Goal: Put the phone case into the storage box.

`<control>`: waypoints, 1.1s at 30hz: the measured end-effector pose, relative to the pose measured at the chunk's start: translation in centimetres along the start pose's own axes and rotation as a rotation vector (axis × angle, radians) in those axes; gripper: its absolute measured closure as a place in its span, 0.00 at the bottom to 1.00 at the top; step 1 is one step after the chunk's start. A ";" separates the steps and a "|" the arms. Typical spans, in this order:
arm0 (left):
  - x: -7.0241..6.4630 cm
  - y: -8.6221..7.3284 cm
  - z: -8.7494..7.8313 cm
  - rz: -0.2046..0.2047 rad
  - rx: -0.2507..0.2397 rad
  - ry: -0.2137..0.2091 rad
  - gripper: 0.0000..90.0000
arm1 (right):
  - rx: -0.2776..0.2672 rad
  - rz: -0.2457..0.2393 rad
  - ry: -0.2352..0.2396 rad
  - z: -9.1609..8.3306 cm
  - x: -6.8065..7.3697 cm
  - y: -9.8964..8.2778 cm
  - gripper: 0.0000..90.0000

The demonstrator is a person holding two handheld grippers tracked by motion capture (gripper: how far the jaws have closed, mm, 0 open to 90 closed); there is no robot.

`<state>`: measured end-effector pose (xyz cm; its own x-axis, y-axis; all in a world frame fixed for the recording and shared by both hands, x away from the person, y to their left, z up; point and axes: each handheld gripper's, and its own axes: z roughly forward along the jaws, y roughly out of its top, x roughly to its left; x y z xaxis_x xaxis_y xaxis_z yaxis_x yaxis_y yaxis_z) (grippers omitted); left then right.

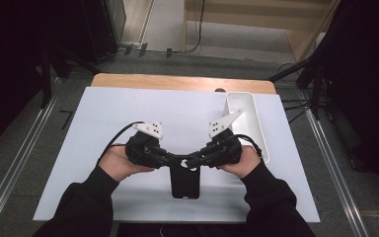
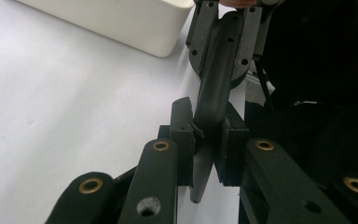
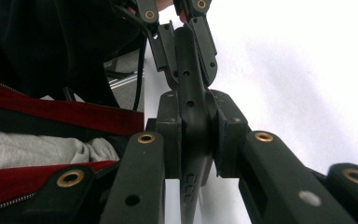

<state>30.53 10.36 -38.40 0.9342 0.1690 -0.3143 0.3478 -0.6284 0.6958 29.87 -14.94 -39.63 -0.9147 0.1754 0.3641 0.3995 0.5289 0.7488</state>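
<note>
The black phone case sits upright on its edge over the near middle of the white mat, just in front of you, with its camera cut-out at the top. You hold it by that upper end from both sides.

Your left gripper comes in from the left, and its jaws are clamped on the case's top edge; in the left gripper view the thin black case runs edge-on between the two pads, which press on it from either side. Your right gripper comes in from the right and is likewise closed on the case; in the right gripper view the case stands edge-on between the pads, squeezed tight. The two pairs of fingertips nearly meet at the top of the case, and each gripper view shows the other gripper gripping the far end of that same edge.

Your hands rest low on the mat behind each gripper, with black sleeves coming in from the bottom.

A white oblong tray lies along the right edge of the mat, just beyond your right gripper and apart from the case. The mat covers a wooden table, whose far edge shows beyond it.
</note>
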 end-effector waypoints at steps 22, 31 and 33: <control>0.4 0.1 -1.5 -0.116 -0.015 0.068 0.88 | -0.049 0.096 -0.103 -2.2 0.3 0.0 0.62; 0.7 0.0 -2.6 -0.173 -0.060 0.148 0.88 | -0.135 0.138 -0.226 -3.3 0.4 -0.3 0.56; 0.6 0.0 -2.8 -0.184 -0.068 0.172 0.88 | -0.145 0.155 -0.244 -3.3 0.5 -0.3 0.54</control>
<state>31.32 12.58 -36.85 0.8522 0.4065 -0.3293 0.5127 -0.5236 0.6805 29.49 -17.78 -37.87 -0.8231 0.4474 0.3498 0.5237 0.3597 0.7723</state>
